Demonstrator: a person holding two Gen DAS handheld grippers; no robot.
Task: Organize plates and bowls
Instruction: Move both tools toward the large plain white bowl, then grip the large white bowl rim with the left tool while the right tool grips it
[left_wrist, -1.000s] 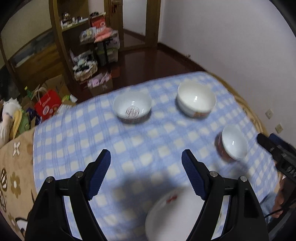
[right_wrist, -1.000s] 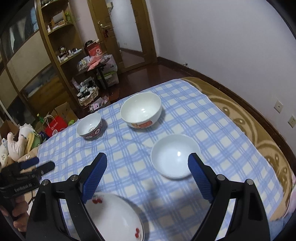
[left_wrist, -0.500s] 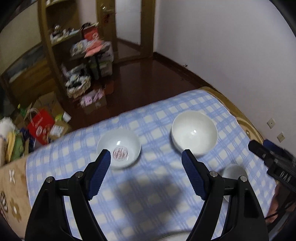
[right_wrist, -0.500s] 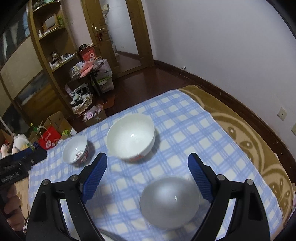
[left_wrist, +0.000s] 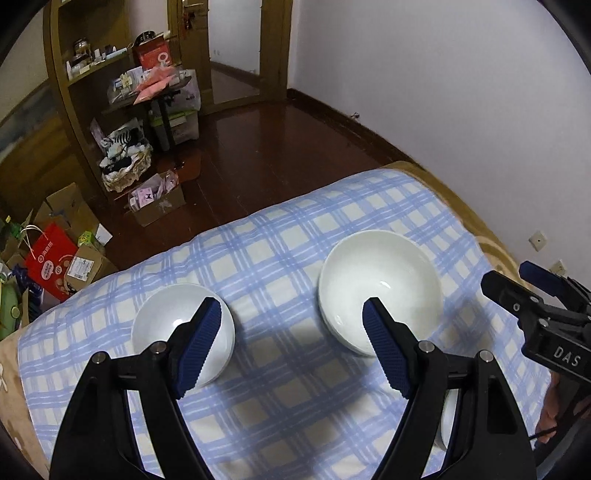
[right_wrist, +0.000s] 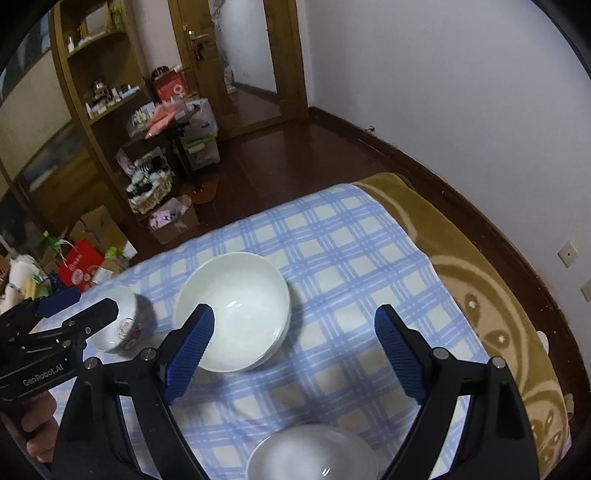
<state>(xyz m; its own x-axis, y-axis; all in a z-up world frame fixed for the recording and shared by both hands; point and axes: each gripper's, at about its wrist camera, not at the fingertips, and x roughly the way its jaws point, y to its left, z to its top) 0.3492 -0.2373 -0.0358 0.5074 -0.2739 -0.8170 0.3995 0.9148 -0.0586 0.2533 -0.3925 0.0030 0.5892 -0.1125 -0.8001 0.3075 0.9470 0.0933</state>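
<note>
Left wrist view: the left claw hangs above the checked cloth with its jaws spread wide and nothing between the pads; only bare cloth shows in the gap. The small bowl sits partly behind its left finger, the large bowl partly behind its right finger. Judgement: the claw straddles the gap between the two, so neither is yet committed to; the wide spread suits taking a rim.

At the right edge of this view the right claw pokes in, held by a hand low in the corner.

Right wrist view: the right claw's jaws are likewise spread and empty. Nearest, at the bottom edge, is a pale bowl, blurred, apart from the others. Beyond it the large bowl is plain white inside, deep, glossy with one highlight, upright on the cloth, and lies partly behind the claw's left finger. Farther left, the small bowl is white with a red printed motif on its outer wall; it looks tilted, though blur makes this uncertain.

All bowls stand separately, none nested. Judgement: stacking not begun. No plate can be made out here.

Far field: brown blanket, wooden floor, cluttered shelving.
</note>
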